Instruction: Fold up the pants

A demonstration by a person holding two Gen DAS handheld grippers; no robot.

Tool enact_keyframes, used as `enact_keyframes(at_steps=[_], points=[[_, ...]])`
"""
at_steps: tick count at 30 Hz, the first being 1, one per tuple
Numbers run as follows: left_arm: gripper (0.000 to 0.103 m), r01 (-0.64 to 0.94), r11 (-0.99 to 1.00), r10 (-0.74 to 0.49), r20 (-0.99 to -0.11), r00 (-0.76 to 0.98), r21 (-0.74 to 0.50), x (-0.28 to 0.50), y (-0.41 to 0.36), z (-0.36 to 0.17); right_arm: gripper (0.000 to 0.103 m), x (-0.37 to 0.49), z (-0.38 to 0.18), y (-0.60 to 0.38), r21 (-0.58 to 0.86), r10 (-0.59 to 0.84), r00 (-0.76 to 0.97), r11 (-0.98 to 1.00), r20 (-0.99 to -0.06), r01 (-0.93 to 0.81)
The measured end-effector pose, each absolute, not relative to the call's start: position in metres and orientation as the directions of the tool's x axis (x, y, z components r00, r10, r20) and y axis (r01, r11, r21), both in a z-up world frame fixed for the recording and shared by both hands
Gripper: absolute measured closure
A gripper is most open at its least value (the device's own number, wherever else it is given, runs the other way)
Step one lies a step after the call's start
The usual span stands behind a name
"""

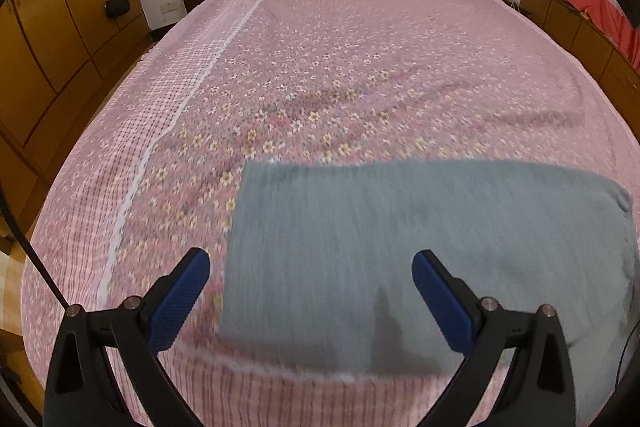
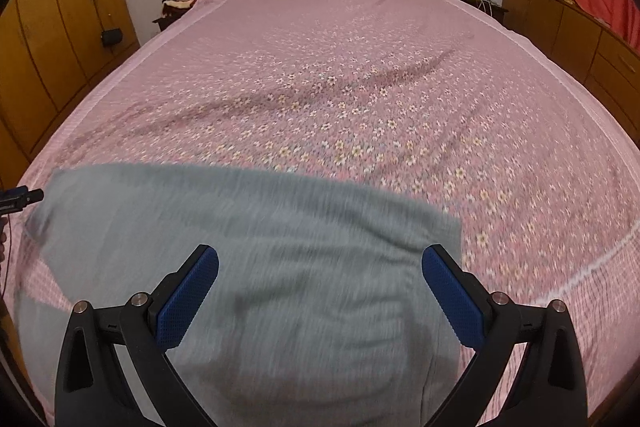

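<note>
Pants (image 1: 400,259) flat on floral bedspread (image 1: 340,75)

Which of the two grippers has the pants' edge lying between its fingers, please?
The left gripper: the gray pants end between its open fingers, with pink bedspread under the left one. The right gripper sits wholly over the pants.

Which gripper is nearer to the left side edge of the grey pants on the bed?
Left. The left gripper straddles the left side edge of the grey pants, one finger over the bedsheet. The right gripper hangs open over the pants' right part.
</note>
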State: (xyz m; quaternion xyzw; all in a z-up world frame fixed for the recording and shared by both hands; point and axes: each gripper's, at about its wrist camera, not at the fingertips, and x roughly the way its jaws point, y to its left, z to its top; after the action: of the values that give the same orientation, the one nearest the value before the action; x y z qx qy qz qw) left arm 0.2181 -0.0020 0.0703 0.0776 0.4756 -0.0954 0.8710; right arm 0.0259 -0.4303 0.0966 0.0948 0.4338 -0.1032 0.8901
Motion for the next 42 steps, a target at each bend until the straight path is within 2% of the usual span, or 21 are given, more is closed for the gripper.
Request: enact_keyframes(at_steps=[9,21,29,42], points=[[0.0,0.218,0.976,-0.107,-0.869,0.483,0.0,0.254,0.001,0.046,0.0,0.064,0.082,-0.438,0.019,-0.134,0.557,0.965,-0.819,0.26],[0.0,0.226,0.974,-0.082,-0.877,0.474,0.031,0.277,-0.001,0.013,0.0,0.1,0.034,-0.446,0.013,-0.106,0.492,0.972,-0.864,0.233],[0.0,0.219,0.975,-0.14,-0.854,0.501,-0.032,0.273,0.012,-0.002,0.0,0.102,0.019,-0.451,0.051,-0.072,0.526,0.975,-0.848,0.216],[0.0,0.226,0.974,-0.129,-0.823,0.552,-0.001,0.265,0.01,-0.016,0.0,0.107,0.01,-0.442,0.019,-0.111,0.557,0.975,-0.823,0.222]])
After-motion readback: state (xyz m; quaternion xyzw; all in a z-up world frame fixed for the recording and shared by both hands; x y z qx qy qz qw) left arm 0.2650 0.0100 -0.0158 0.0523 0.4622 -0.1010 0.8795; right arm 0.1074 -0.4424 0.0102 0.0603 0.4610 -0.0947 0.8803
